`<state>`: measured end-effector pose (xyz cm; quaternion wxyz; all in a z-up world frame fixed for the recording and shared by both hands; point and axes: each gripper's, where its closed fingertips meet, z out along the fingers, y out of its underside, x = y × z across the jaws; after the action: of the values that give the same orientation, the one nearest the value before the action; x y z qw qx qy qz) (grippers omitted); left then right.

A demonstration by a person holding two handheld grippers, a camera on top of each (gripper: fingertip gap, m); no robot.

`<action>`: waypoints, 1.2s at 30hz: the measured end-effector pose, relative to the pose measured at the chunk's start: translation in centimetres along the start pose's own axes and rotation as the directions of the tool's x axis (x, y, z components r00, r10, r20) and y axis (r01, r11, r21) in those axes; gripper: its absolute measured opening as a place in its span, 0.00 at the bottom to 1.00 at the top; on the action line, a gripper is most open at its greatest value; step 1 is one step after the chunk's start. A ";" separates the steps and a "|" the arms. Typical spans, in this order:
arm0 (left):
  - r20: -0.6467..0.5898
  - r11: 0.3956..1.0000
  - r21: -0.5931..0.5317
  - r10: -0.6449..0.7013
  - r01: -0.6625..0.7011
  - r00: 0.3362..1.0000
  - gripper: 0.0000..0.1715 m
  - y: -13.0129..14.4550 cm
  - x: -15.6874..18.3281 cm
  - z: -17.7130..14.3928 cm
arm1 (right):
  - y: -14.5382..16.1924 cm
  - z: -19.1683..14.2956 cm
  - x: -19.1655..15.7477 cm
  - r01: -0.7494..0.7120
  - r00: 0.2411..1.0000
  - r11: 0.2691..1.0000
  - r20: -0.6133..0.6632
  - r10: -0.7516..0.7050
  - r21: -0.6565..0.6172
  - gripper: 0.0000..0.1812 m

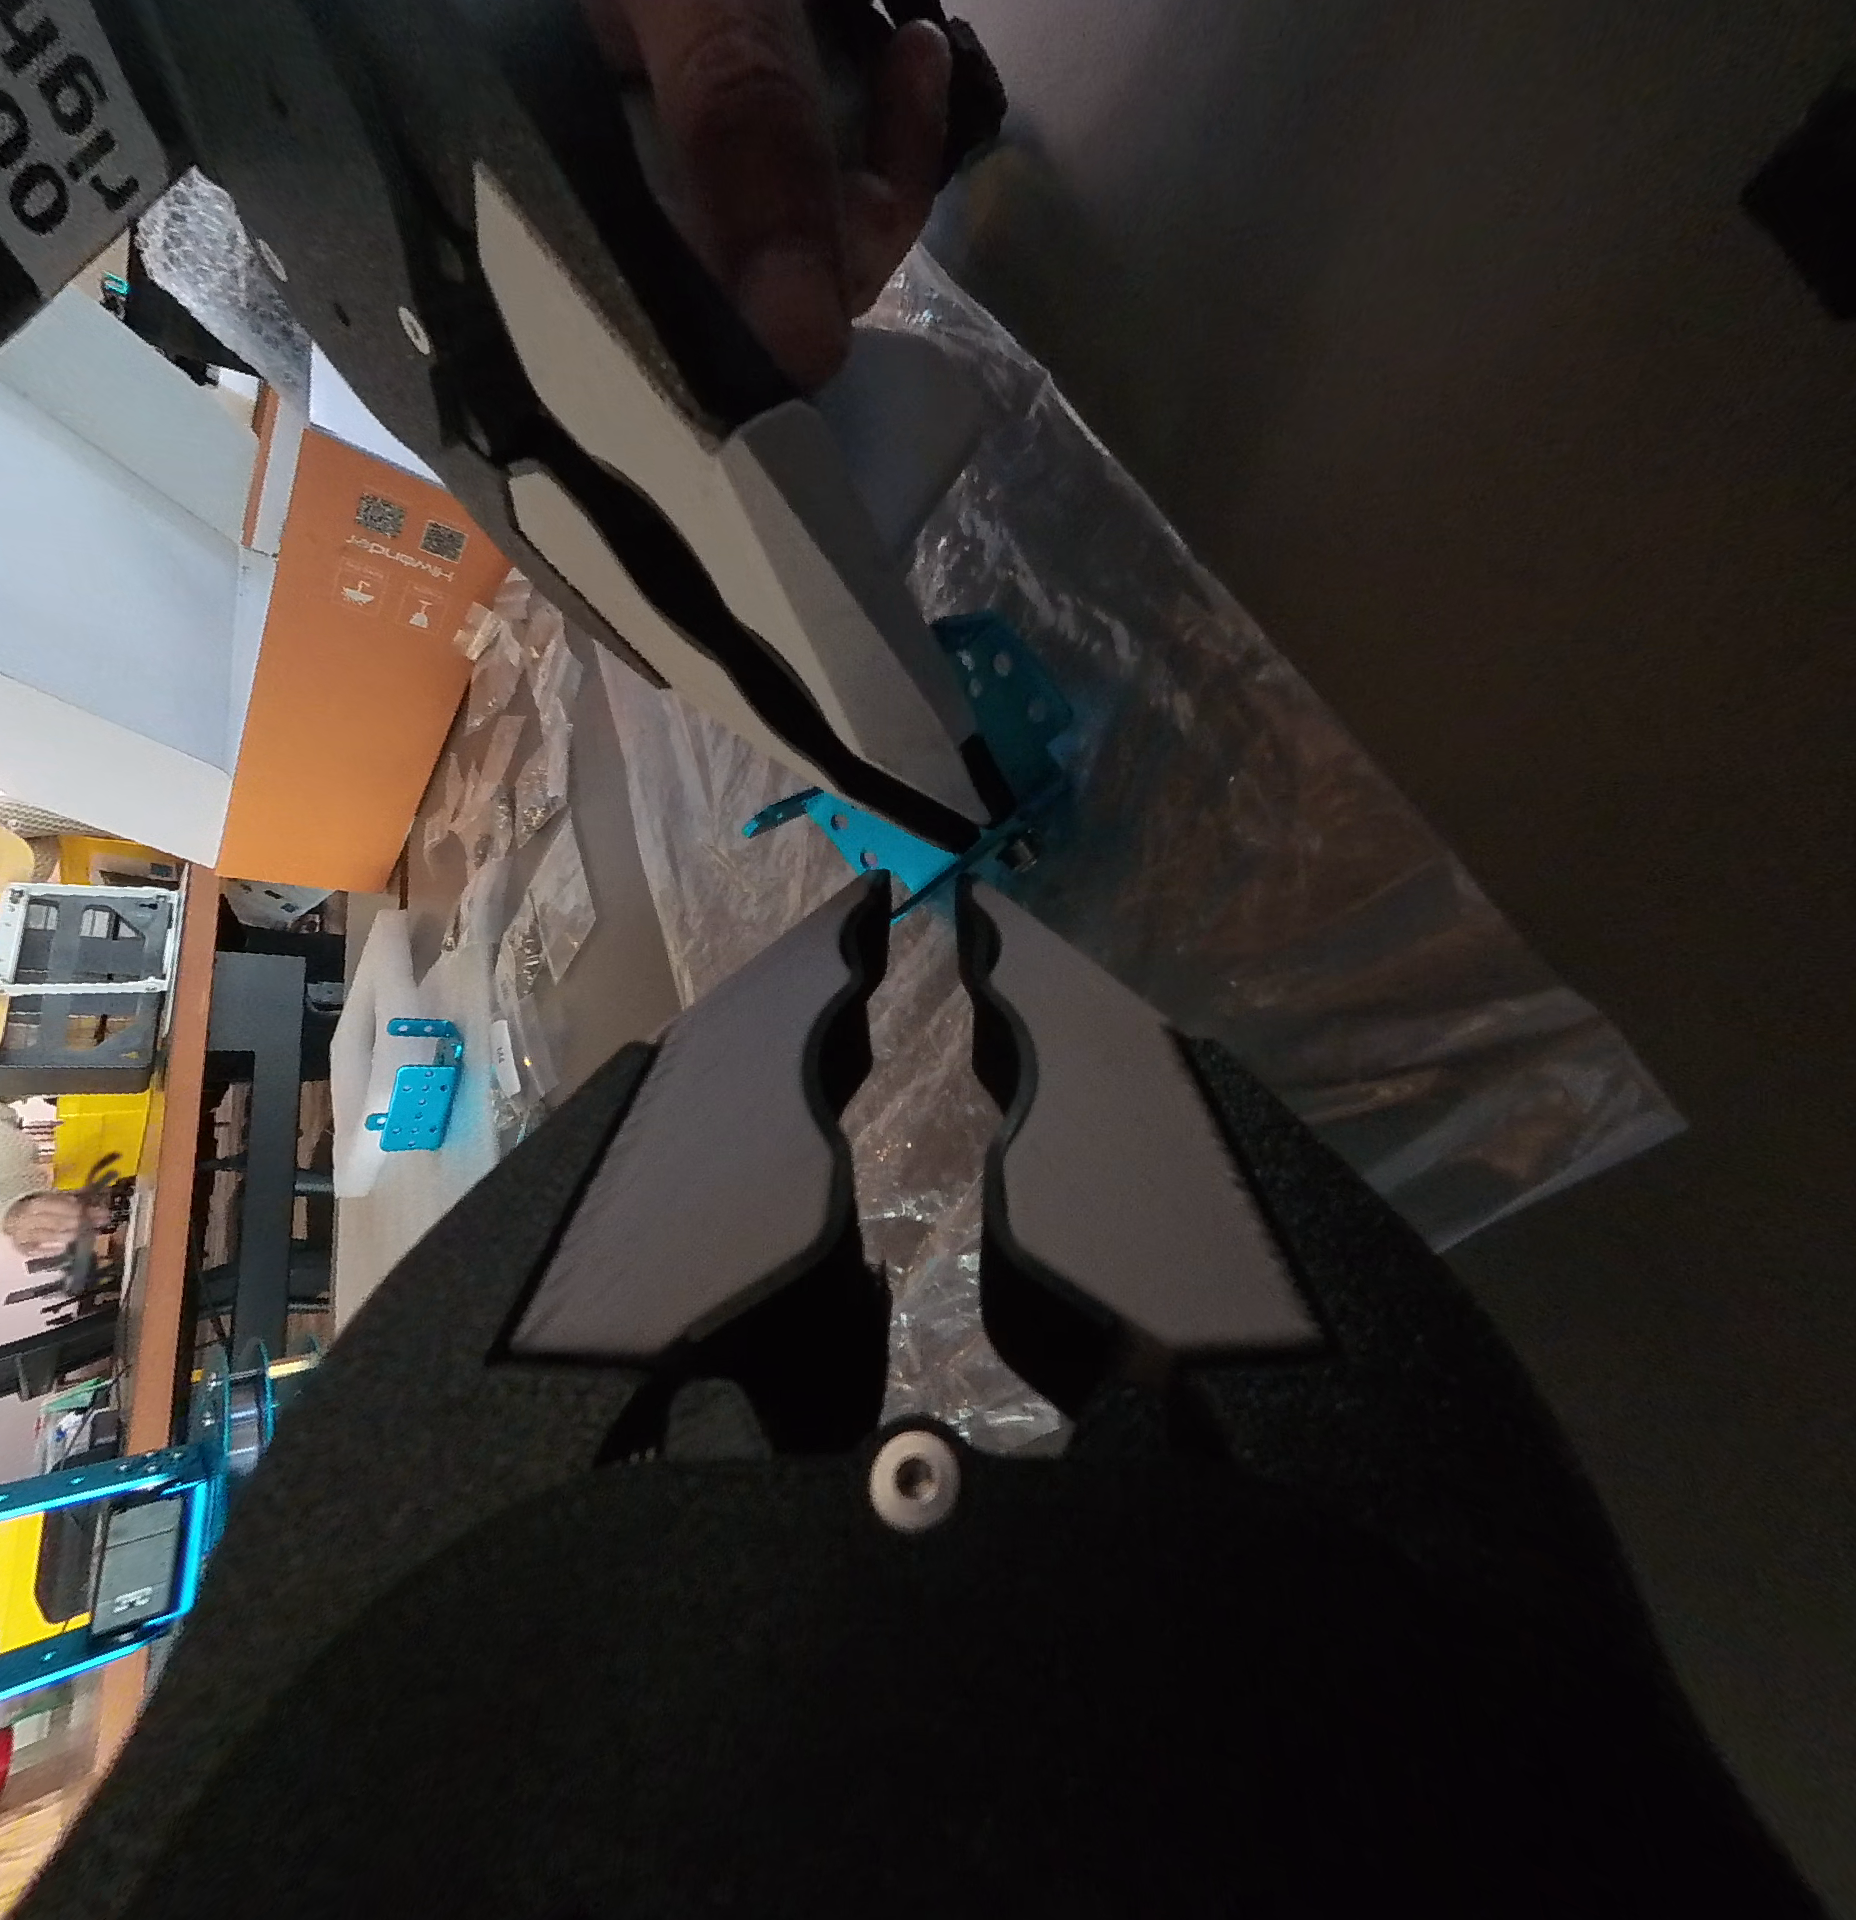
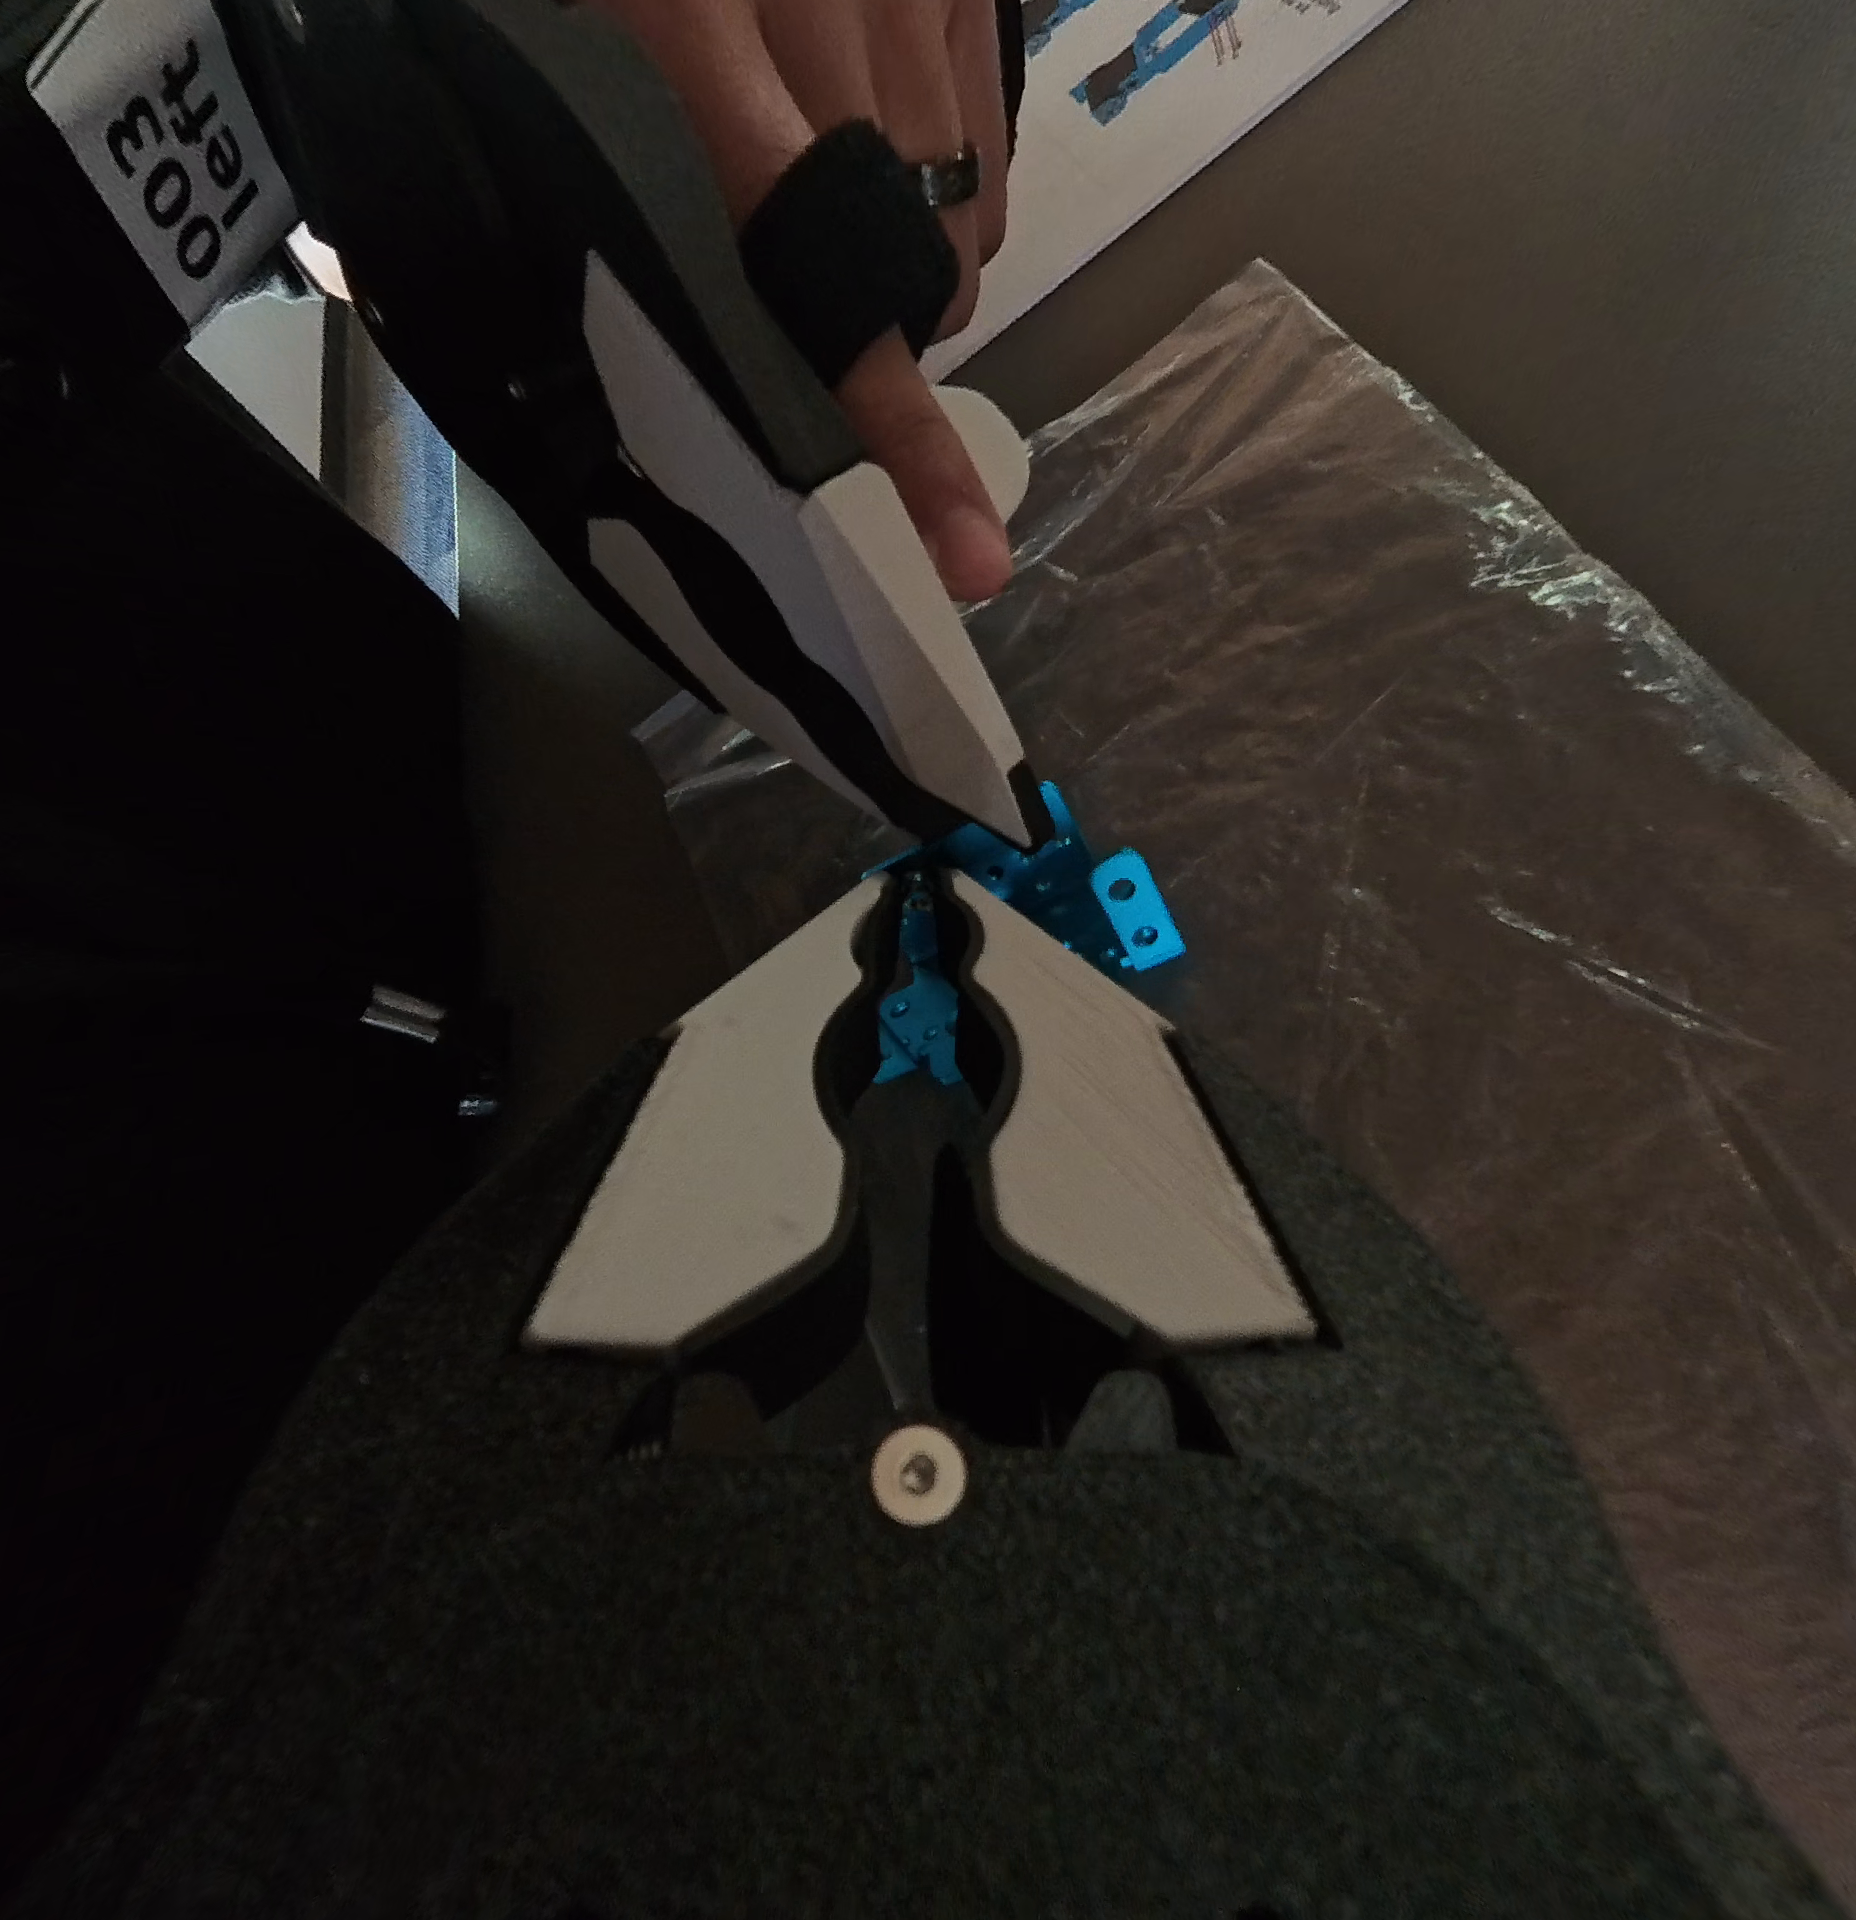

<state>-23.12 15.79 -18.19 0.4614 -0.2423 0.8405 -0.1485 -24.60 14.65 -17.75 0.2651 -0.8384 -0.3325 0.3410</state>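
A blue metal bracket assembly (image 1: 867,844) with rows of small holes is held in the air between both grippers, over a clear plastic bag. My left gripper (image 1: 922,891) is shut on a thin blue plate edge of it. My right gripper (image 1: 986,831) comes in from the upper left and pinches the same assembly beside a small screw. In the right wrist view, my right gripper (image 2: 919,883) is shut on the bracket assembly (image 2: 1132,904). A blue part shows through the gap between its fingers. The left gripper (image 2: 1017,831) pinches it from above.
A crinkled clear plastic bag (image 1: 1267,831) lies on the dark table (image 1: 1526,416). An orange box (image 1: 352,665), small bags of screws (image 1: 519,810), white foam bearing blue brackets (image 1: 420,1091) and a blue frame (image 1: 93,1558) stand to the left. A printed sheet (image 2: 1163,125) lies behind. My two grippers' fingertips are within a few centimetres of each other.
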 end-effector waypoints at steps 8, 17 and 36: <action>0.005 1.000 -0.001 0.002 -0.002 1.000 0.07 0.0 -0.1 -0.1 | 0.1 -0.1 0.2 -0.010 1.000 1.000 -0.005 0.010 -0.002 0.03; 0.011 1.000 -0.003 0.004 -0.004 1.000 0.07 -0.1 -0.2 -0.1 | 0.2 -0.2 0.3 -0.031 0.999 0.999 0.019 0.031 0.007 0.02; 0.030 1.000 0.003 -0.008 0.007 1.000 0.06 -0.2 -0.8 -0.3 | 0.4 -1.9 0.3 0.032 0.999 0.999 0.024 -0.032 -0.004 0.08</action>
<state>-22.97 16.08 -17.32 0.4739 -0.2469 0.8322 -0.1479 -22.85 14.21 -16.98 0.2648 -0.8294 -0.3499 0.3458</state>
